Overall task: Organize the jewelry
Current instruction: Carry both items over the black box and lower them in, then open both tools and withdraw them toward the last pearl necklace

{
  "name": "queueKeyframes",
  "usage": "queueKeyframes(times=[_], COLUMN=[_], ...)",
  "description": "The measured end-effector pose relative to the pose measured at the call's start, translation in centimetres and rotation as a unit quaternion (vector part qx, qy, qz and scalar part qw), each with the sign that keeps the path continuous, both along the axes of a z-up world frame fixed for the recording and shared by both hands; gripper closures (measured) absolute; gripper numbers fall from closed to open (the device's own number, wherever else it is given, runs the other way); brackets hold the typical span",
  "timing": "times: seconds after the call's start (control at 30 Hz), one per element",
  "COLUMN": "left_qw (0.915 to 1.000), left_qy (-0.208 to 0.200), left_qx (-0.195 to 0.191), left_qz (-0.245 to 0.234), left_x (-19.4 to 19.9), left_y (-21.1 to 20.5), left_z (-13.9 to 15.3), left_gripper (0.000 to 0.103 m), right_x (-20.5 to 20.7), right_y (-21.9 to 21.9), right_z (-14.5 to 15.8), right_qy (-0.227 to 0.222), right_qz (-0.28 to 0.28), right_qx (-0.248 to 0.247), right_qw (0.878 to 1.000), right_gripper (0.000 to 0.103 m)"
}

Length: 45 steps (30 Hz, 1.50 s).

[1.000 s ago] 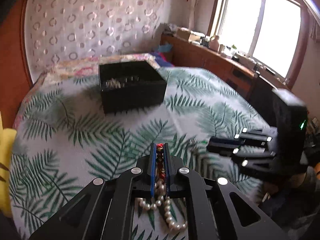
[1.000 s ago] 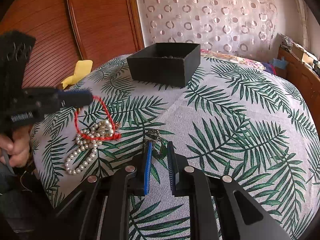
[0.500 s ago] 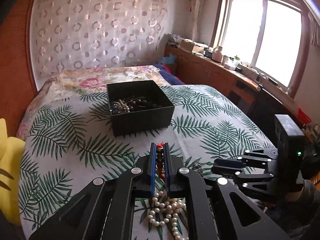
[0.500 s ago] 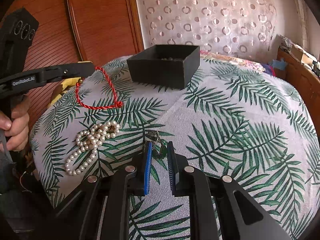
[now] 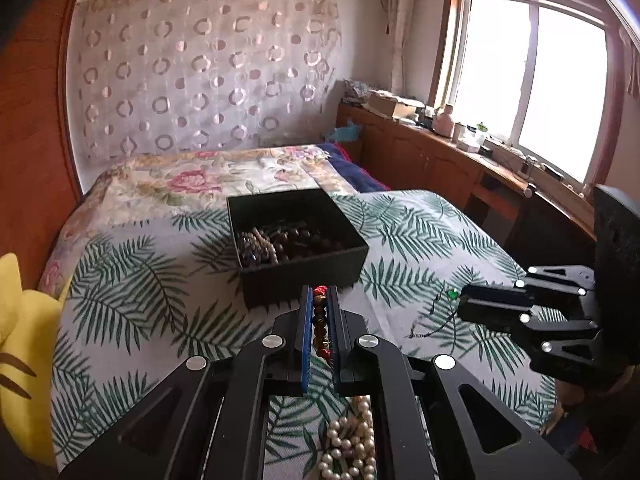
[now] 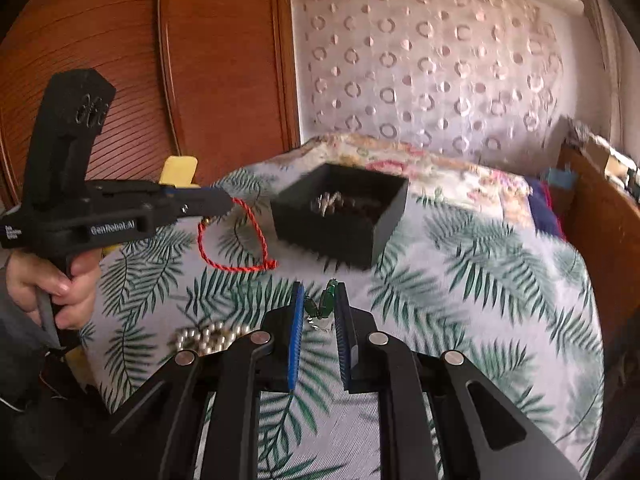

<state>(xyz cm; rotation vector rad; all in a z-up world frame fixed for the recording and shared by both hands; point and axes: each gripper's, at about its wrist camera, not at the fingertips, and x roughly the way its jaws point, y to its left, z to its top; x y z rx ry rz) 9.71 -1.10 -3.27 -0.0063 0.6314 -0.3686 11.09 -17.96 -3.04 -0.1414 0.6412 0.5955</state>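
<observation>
My left gripper (image 5: 319,300) is shut on a red cord bracelet with brown beads (image 5: 320,322); in the right wrist view the gripper (image 6: 224,204) holds the red cord (image 6: 256,236) hanging in the air left of the black jewelry box (image 6: 340,220). The box (image 5: 296,240) holds several bead strands and sits just beyond the left fingertips. My right gripper (image 6: 319,300) is shut on a green-stone necklace (image 6: 322,304), lifted off the cloth; from the left wrist view the gripper (image 5: 464,304) shows with the chain (image 5: 436,320) dangling. A white pearl necklace (image 5: 352,448) lies on the cloth below.
The palm-leaf cloth (image 5: 140,292) covers the bed. A yellow cushion (image 5: 20,340) lies at the left edge. A wooden headboard (image 6: 140,80) stands left; a wooden cabinet (image 5: 460,168) with clutter runs under the window at right.
Both grippers rose and moved toward the box. The red cord came fully off the pearls. The green necklace left the cloth in the right gripper.
</observation>
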Motion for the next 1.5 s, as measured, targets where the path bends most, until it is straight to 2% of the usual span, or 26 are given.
queueKeyframes(times=[0.17,0.5,0.77,1.0,1.17,1.23,1.27,1.5], left_qw=[0.9999,0.9993,0.9988,0.9987,0.999,0.9992,0.9992,0.9993], left_qy=[-0.014,-0.023,-0.028,-0.028,-0.018,-0.013,-0.011,-0.006], left_qx=[0.002,0.003,0.0,-0.002,0.002,0.004,0.005,0.011], left_qz=[0.008,0.028,0.042,0.043,0.04,0.039,0.039,0.035], left_x=[1.0,3.6,5.9,7.8,8.9,9.3,9.4,10.2], left_y=[0.3,1.3,1.7,1.2,0.6,0.3,0.1,-0.7], left_z=[0.9,1.7,2.1,2.6,2.1,1.8,1.7,1.3], left_gripper=[0.097,0.097,0.097,0.097,0.097,0.097,0.097,0.097], right_x=[2.2,7.3,10.7,12.8,13.1,13.1,13.0,11.8], right_y=[0.7,2.6,3.8,4.1,3.9,3.6,3.5,2.8], right_z=[1.8,4.2,3.2,0.7,-0.2,-0.2,-0.1,-0.1], right_qy=[-0.022,-0.033,-0.019,0.026,0.041,0.04,0.04,0.036], right_qz=[0.002,0.002,-0.009,-0.012,-0.013,-0.015,-0.017,-0.021], right_qx=[-0.006,-0.006,-0.003,0.0,0.005,0.006,0.007,0.006], right_qw=[1.0,0.999,1.0,1.0,0.999,0.999,0.999,0.999], right_gripper=[0.086,0.086,0.086,0.086,0.084,0.075,0.074,0.074])
